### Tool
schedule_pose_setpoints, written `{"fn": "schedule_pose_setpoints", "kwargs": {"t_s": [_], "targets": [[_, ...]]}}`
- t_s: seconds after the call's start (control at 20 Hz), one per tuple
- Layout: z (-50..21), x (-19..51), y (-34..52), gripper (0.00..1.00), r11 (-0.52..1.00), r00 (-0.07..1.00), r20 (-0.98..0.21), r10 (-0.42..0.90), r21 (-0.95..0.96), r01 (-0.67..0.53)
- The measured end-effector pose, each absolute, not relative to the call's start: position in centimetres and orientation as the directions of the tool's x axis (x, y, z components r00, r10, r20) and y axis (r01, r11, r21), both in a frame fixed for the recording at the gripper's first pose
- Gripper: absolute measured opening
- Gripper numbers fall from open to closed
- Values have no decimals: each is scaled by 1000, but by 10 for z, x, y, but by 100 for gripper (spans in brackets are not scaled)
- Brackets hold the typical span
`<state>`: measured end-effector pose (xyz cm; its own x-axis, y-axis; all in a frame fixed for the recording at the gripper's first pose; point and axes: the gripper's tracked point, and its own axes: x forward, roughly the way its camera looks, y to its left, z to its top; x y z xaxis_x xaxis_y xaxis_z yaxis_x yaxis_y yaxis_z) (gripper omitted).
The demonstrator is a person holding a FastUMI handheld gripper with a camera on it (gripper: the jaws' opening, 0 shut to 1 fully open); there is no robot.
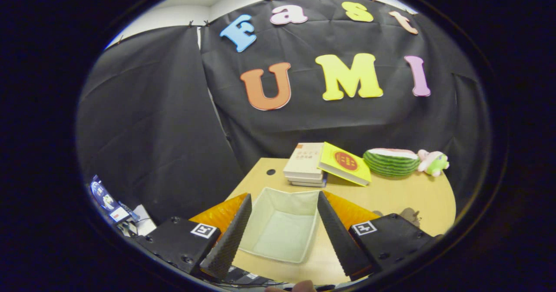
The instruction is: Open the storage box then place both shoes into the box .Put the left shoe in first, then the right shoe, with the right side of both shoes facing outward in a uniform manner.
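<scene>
I hold the gripper (282,235) above the near end of the wooden table (404,196); its fingers stand wide apart and grip nothing. The storage box (280,227), pale and open-topped, sits on the table between the two fingers, its interior bare. Beyond the box I see a stack of books (304,164) with a yellow book (345,162) leaning on it. To the right of these lie a watermelon-slice toy (391,161) and a small plush toy (432,161).

storage box (280,227) sides hidden behind fingers (228,244), book (304,159) lettering illegible
</scene>
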<state>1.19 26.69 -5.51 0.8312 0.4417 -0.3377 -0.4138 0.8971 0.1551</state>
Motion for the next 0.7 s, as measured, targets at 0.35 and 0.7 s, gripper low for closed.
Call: {"fn": "schedule_pose_setpoints", "kwargs": {"t_s": [0.35, 0.7], "targets": [[-83, 30, 159, 98, 943, 855, -399, 332, 146, -299], [-171, 70, 82, 98, 964, 790, -554, 262, 108, -243]]}}
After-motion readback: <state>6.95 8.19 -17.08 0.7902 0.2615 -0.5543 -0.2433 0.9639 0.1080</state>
